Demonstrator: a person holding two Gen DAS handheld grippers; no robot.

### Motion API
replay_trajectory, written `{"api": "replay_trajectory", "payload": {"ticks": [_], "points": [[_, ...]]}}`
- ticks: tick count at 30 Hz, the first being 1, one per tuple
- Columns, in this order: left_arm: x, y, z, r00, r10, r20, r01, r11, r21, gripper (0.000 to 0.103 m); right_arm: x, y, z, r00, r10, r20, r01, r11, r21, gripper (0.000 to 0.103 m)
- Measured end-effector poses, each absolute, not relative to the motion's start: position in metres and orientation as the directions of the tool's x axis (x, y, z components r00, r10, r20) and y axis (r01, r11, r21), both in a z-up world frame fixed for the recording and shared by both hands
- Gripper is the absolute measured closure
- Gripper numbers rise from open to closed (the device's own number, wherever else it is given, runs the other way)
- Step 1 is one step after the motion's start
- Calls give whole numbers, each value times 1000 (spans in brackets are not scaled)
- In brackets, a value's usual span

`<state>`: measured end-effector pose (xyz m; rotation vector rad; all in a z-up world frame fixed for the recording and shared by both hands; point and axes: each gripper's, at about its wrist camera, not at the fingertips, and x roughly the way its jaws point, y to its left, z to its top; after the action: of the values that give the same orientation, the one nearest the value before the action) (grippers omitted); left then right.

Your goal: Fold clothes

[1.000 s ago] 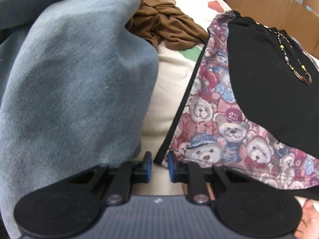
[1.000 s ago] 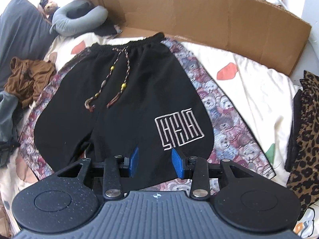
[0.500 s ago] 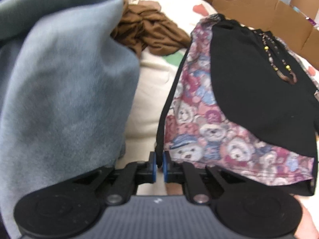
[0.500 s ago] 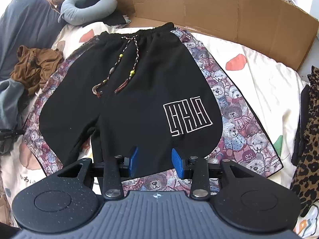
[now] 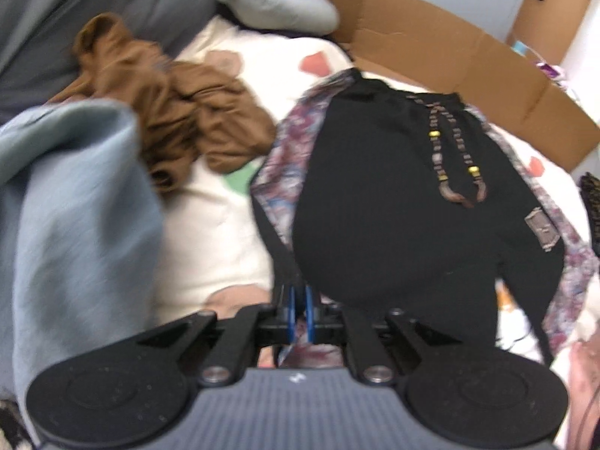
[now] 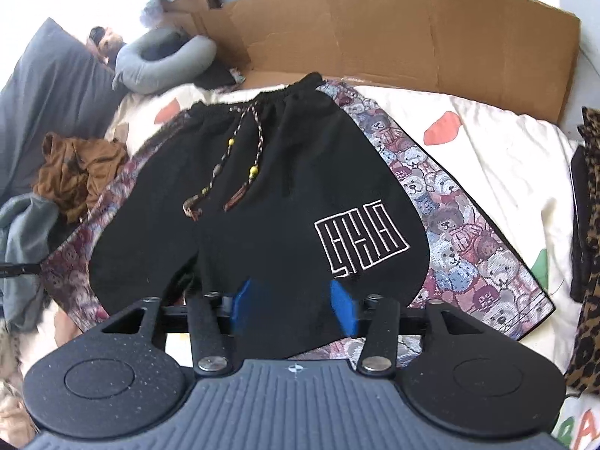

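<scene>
bed sheet (image 6: 498, 172): left hand-held gripper (image 5: 299, 309) now lifting pinched shorts (image 6: 262, 202) hem; right hand-held gripper (image 6: 292, 303) stays agape.

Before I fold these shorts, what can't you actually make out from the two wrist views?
- Left wrist view: motion blur; what the left gripper fingers pinch is unclear, probably the shorts hem.
- Right wrist view: the right gripper body hides the near hem; the left gripper is barely in frame.
- Both views: the shorts' underside is hidden.
- Leopard-print fabric: cut off by the right edge.
</scene>
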<state>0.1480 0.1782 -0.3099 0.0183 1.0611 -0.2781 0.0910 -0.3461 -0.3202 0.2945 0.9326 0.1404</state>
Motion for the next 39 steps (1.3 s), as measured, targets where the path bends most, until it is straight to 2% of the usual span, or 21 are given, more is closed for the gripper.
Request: {"api": "replay_trajectory", "payload": {"ticks": [9, 14, 21, 39], "points": [[158, 109, -290, 422, -325, -846, 322, 926, -195, 98, 86, -351, -319, 637, 279, -719, -20, 938, 347, 43], [166, 62, -283, 398, -411, -820, 373, 889, -265, 98, 84, -348, -316, 651, 315, -691, -69, 931, 359, 36], [175, 4, -276, 351, -519, -780, 476, 816, -329, 98, 88, -334, -318, 632, 395, -667, -143, 905, 400, 36], [195, -90, -289, 243, -690, -682, 559, 674, -483, 98, 121, -301, -318, 621, 502, -602, -226, 850, 476, 36]]}}
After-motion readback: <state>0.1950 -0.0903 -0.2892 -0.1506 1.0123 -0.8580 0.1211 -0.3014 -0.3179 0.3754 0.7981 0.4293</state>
